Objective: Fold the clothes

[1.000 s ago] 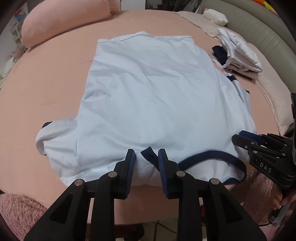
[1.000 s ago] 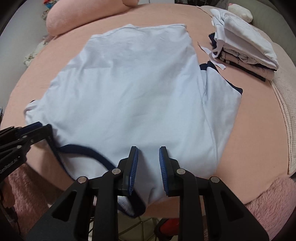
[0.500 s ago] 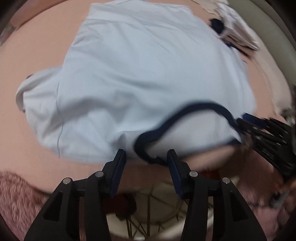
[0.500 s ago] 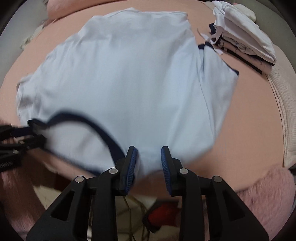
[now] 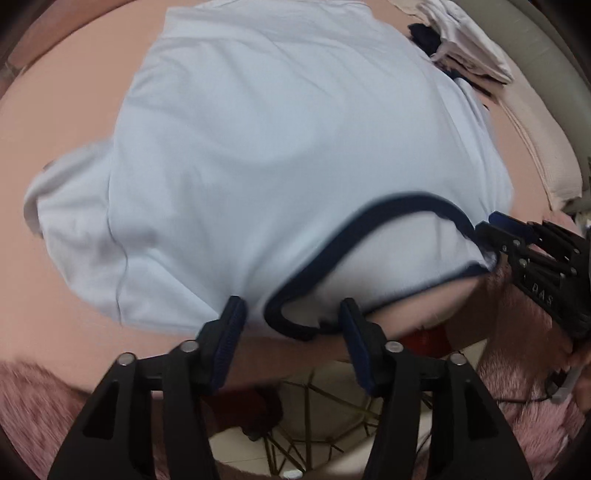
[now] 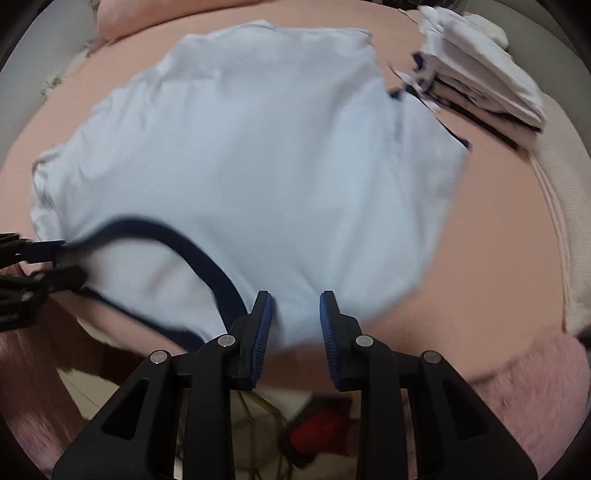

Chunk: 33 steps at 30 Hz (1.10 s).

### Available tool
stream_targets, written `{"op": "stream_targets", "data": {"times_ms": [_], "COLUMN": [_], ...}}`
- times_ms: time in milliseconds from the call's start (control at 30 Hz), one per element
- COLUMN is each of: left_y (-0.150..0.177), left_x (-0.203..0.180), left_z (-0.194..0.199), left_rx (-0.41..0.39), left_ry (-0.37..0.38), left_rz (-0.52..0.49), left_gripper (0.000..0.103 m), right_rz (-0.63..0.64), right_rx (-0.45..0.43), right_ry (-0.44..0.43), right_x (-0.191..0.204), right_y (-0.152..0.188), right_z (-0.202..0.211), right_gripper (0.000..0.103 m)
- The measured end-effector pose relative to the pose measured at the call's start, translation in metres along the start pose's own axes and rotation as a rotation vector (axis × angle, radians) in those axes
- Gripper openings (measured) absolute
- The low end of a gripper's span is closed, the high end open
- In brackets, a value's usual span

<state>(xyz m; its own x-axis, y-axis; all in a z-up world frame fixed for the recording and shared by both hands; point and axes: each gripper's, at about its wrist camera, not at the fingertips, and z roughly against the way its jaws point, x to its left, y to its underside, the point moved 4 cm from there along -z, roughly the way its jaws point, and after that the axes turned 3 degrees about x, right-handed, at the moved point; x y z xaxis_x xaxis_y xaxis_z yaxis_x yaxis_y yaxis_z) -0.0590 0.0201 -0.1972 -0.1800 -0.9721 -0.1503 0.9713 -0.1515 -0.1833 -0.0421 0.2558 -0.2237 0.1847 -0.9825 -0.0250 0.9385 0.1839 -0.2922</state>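
shirt: pale blue tee (image 5: 280,155) with navy collar trim (image 5: 369,236), spread on the pink bed (image 5: 74,110); collar end faces the cameras, near the bed's front edge. Hem sits at the far side.
left claw: (image 5: 291,325) fingers spread wide, collar loop and shirt edge lie between the pads — pads not pressing the cloth. From the right wrist view its tip (image 6: 40,258) touches the collar at the shirt's left side; whether it bites there is smeared by blur.
right claw: (image 6: 295,325) fingers apart, shirt's near edge sits in the gap, no pinch visible. In the left wrist view its tip (image 5: 502,236) meets the collar trim at the shirt's right shoulder; contact looks real, grip cannot be confirmed.
sleeves: left sleeve (image 5: 62,199) lies flat off the side; right sleeve (image 6: 436,155) shows a dark cuff edge, mostly blurred.
folded pile: stack of folded clothes (image 6: 480,85) at the far right of the bed, just beside the shirt's right sleeve; items in it not separable.
cushion: pink pillow (image 6: 147,14) at the far edge, cut off by the frame.
blanket: cream knit throw (image 6: 561,221) along the right — only partly in view.
below bed: floor clutter incl. something red (image 6: 325,432), unidentifiable.
image quality: both views motion-blurred; fine folds unreadable.
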Motion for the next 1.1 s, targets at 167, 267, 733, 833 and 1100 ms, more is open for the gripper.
{"op": "stream_targets", "data": {"times_ms": [167, 267, 733, 833, 1100], "left_y": [-0.012, -0.015, 0.001, -0.017, -0.015], "left_x": [0.024, 0.075, 0.191, 0.198, 0.215], "left_z": [0.038, 0.055, 0.025, 0.027, 0.044], "left_rx": [-0.147, -0.239, -0.253, -0.256, -0.329], "left_ry": [0.125, 0.035, 0.272, 0.282, 0.161], "left_rz": [0.153, 0.343, 0.637, 0.589, 0.603], "left_gripper": [0.057, 0.056, 0.043, 0.005, 0.008], "right_rz": [-0.004, 0.059, 0.333, 0.316, 0.274], "right_rx": [-0.055, -0.102, 0.037, 0.090, 0.076], "right_ry": [-0.057, -0.117, -0.264, -0.222, -0.227], "right_x": [0.004, 0.030, 0.210, 0.201, 0.178], "right_y": [-0.010, -0.028, -0.046, -0.043, -0.050], "right_z": [0.023, 0.039, -0.019, -0.017, 0.010], "right_gripper": [0.025, 0.027, 0.024, 0.024, 0.027]}}
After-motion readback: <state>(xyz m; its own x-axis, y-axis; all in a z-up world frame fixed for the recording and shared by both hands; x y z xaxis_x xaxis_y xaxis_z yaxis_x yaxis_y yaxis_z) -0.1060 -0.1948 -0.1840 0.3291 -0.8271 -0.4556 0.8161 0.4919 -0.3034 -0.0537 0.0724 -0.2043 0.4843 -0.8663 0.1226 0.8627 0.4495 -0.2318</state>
